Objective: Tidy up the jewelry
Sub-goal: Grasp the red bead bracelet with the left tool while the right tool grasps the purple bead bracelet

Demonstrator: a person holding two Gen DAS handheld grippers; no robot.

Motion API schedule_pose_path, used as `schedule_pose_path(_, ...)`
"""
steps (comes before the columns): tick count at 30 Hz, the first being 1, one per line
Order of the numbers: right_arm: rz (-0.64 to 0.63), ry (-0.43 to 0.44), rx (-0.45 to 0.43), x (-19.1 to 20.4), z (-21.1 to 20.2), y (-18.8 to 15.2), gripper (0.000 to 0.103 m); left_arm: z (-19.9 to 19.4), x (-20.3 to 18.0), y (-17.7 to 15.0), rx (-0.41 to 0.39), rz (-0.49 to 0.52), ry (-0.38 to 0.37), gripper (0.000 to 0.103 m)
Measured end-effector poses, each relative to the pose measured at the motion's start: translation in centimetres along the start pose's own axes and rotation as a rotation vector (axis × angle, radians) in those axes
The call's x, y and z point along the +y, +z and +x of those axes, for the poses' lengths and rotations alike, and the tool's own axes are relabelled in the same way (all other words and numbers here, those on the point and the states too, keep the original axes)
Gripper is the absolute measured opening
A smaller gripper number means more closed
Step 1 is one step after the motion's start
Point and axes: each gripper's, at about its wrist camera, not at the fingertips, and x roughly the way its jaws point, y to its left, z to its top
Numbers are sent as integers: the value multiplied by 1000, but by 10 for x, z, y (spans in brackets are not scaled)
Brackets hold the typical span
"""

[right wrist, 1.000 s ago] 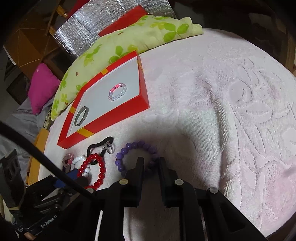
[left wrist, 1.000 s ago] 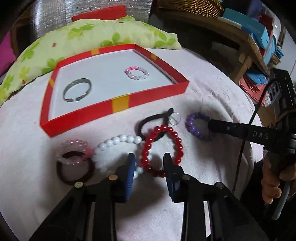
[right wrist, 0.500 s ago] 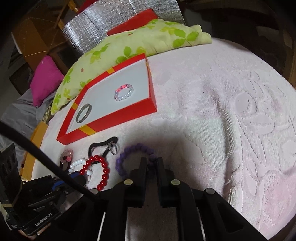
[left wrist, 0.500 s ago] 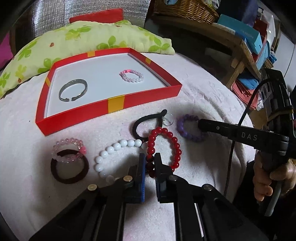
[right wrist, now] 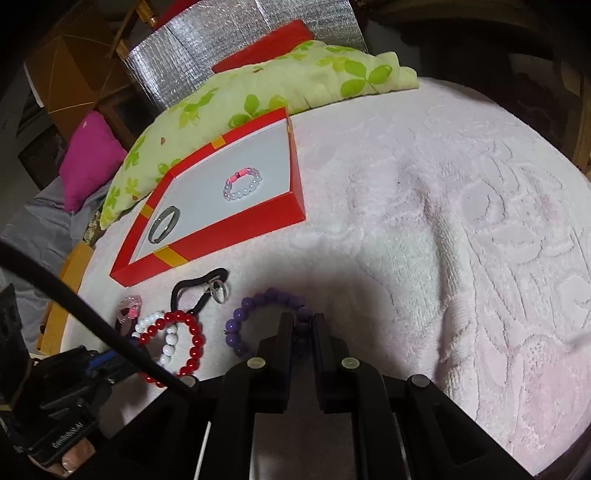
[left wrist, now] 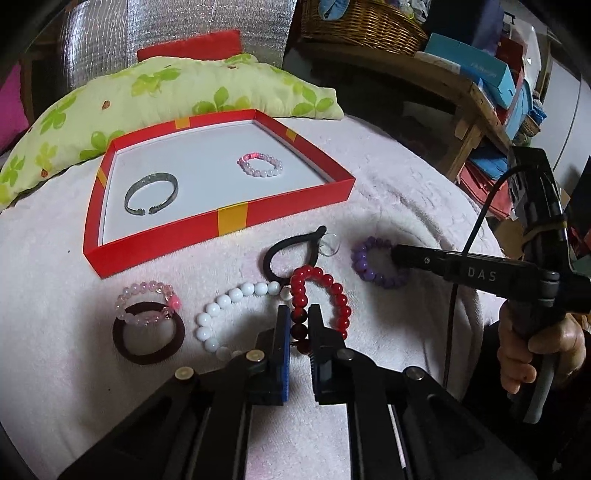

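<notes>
A red box with a white floor lies on the pink blanket and holds a silver bangle and a pale pink bead bracelet. My left gripper is shut on the red bead bracelet. My right gripper is shut on the purple bead bracelet, which also shows in the left wrist view. Loose in front of the box lie a white bead bracelet, a pink bead bracelet on a dark hair tie, and a black hair tie.
A green leaf-print pillow lies behind the box. Wooden shelves with boxes stand at the right, a wicker basket behind. The box also shows in the right wrist view, with open blanket to its right.
Both grippers closed: the left on the red bead bracelet, the right on the purple one. Both views rose slightly away from the blanket.
</notes>
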Motion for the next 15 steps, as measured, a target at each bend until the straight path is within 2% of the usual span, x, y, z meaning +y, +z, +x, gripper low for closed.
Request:
schedule_pose_path(4, 13, 17, -12, -7, 1, -2, 11, 3, -1, -2, 13, 10, 36, 10)
schedule_pose_path(8, 27, 35, -9, -10, 1, -1, 11, 7, -2, -2, 31, 11, 24, 15)
schedule_pose_path(15, 69, 55, -14, -15, 2, -2, 13, 12, -10, -6, 28, 68, 36, 15)
